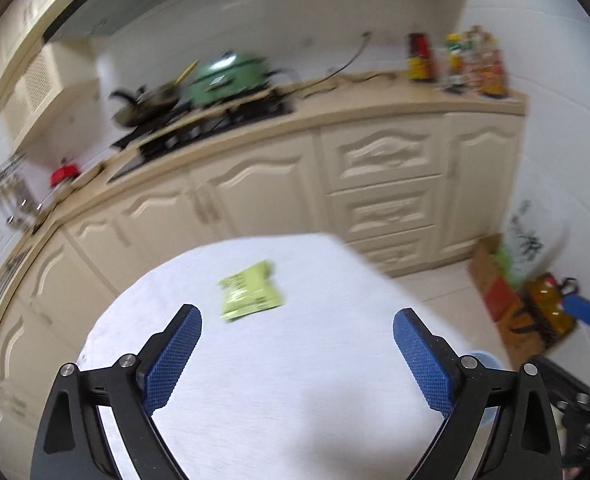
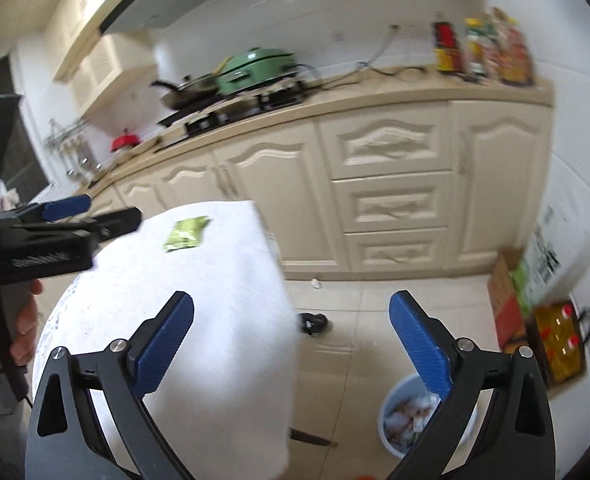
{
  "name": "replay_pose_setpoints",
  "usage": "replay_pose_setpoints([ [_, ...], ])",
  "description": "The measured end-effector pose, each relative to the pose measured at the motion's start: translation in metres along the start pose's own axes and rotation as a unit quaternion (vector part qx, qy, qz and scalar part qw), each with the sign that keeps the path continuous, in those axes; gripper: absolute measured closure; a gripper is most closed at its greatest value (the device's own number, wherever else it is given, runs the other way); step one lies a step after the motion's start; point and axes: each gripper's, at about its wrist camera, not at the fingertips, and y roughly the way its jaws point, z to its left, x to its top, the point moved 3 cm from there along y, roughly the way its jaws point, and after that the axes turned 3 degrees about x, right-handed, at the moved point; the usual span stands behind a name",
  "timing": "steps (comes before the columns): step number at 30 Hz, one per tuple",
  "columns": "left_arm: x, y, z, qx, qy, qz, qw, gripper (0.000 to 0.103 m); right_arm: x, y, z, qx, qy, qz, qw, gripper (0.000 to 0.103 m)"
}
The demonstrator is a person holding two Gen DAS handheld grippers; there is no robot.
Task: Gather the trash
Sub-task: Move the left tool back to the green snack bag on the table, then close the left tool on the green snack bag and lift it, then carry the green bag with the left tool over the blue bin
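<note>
Both empty: left gripper [image 1: 297,324] and right gripper [image 2: 291,310] spread wide above white worktop [image 1: 295,380]; green wrapper [image 1: 252,291] at centre frame.

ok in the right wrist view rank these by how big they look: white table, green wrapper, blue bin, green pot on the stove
1. white table, by far the largest
2. blue bin, partly hidden behind a claw finger
3. green pot
4. green wrapper, smallest

The bin sits nearer the camera than the pot, so that order holds only for looks.
</note>
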Motion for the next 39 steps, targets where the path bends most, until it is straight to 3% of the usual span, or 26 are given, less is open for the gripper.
replay_pose_setpoints([
  [3, -0.006, 0.035, 0.019, 0.008, -0.017, 0.027, 0.9995, 0.012, 0.004, 0.034, 0.018, 0.012, -0.013, 0.018, 1.000, 0.003],
  [8, -0.016, 0.101, 0.048, -0.009, -0.062, 0.090, 0.9939, 0.024, 0.002, 0.082, 0.034, 0.032, -0.019, 0.050, 0.998, 0.003],
  [14, -0.020, 0.154, 0.057, -0.028, -0.093, 0.119, 0.9881, 0.025, 0.000, 0.120, 0.039, 0.037, -0.025, 0.073, 0.996, 0.003],
  [20, -0.004, 0.191, 0.061, -0.037, -0.102, 0.115, 0.9874, 0.021, -0.003, 0.134, 0.035, 0.039, -0.022, 0.084, 0.995, 0.003],
  [22, 0.004, 0.201, 0.067, -0.050, -0.110, 0.113, 0.9863, 0.039, -0.002, 0.132, 0.034, 0.038, -0.021, 0.079, 0.996, 0.003],
  [26, 0.012, 0.197, 0.066, -0.045, -0.086, 0.113, 0.9888, 0.071, -0.003, 0.130, 0.030, 0.032, -0.017, 0.078, 0.996, 0.003],
  [27, 0.014, 0.193, 0.062, -0.048, -0.086, 0.116, 0.9883, 0.075, -0.004, 0.127, 0.028, 0.031, -0.016, 0.076, 0.997, 0.003],
  [31, 0.011, 0.145, 0.047, -0.071, -0.077, 0.095, 0.9899, 0.077, -0.007, 0.112, 0.017, 0.017, -0.010, 0.065, 0.998, 0.003],
  [39, -0.003, 0.050, -0.026, -0.103, -0.018, 0.060, 0.9926, 0.078, -0.024, 0.058, -0.030, -0.001, 0.028, 0.042, 0.999, 0.002],
])
